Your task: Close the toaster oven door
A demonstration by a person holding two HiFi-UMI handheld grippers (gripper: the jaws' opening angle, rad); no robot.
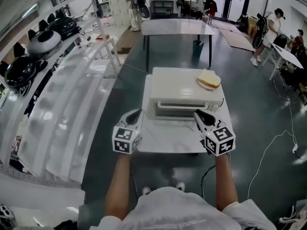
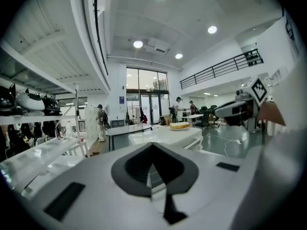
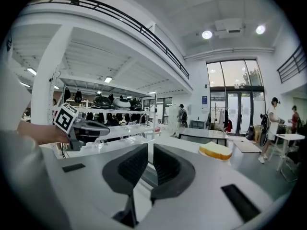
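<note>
A white toaster oven (image 1: 184,92) stands on a small white table (image 1: 148,140), with a slice of bread (image 1: 208,80) on a plate on its top right corner. From here I cannot tell whether its door stands ajar. My left gripper (image 1: 140,112) hovers at the oven's front left, jaws shut and empty. My right gripper (image 1: 197,113) hovers at the front right, its jaws a narrow gap apart with nothing between them. The left gripper view shows the left gripper (image 2: 152,147) pointing over the oven top (image 2: 168,135). The right gripper view shows the right gripper (image 3: 150,150) with the bread (image 3: 216,151) beyond it.
A white table with dark legs (image 1: 177,27) stands behind the oven. Long white shelves with dark helmets (image 1: 48,42) run along the left. People stand at the far right (image 1: 268,30) and back. A white cable (image 1: 273,147) lies on the floor at right.
</note>
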